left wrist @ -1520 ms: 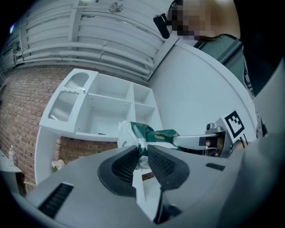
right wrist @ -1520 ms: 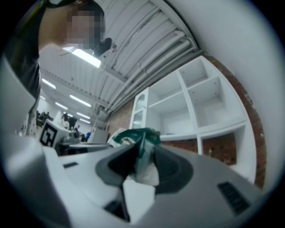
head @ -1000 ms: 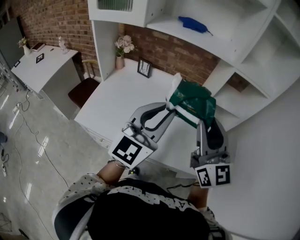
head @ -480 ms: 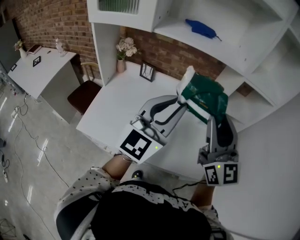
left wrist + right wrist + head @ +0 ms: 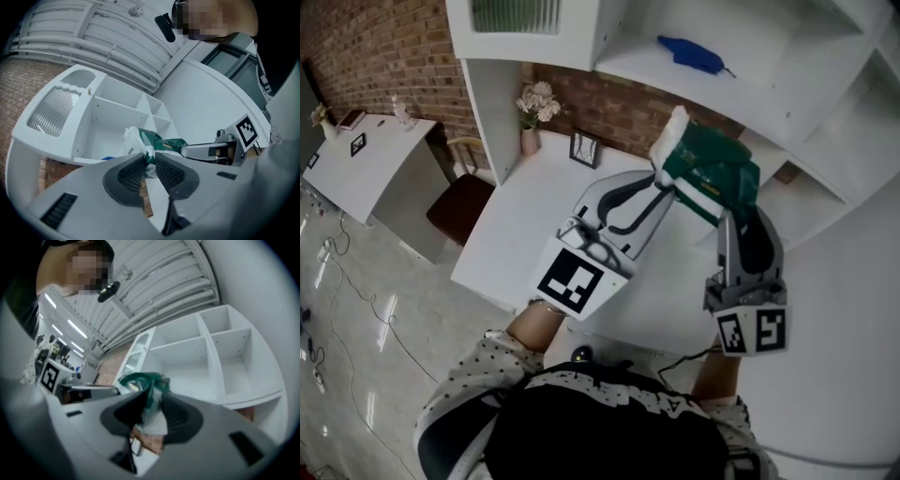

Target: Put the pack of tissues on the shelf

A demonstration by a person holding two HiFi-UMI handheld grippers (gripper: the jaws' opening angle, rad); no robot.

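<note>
Green crinkly pack of tissues [image 5: 712, 173], left gripper [image 5: 661, 189] and right gripper [image 5: 737, 210] jaws pinching its ends

- Looks steeply down from the head, over desk [image 5: 534, 211] edge and shelf [image 5: 769, 56].
- Look closely along own jaws from left gripper [image 5: 661, 190] and right gripper [image 5: 736, 214], up at shelf.
- Share pack of tissues [image 5: 712, 178].

The pack of tissues [image 5: 713, 174] wears glossy, crinkled green plastic film; the shelf [image 5: 769, 94] is smooth matt white; the wall [image 5: 394, 47] rough brick.
</note>
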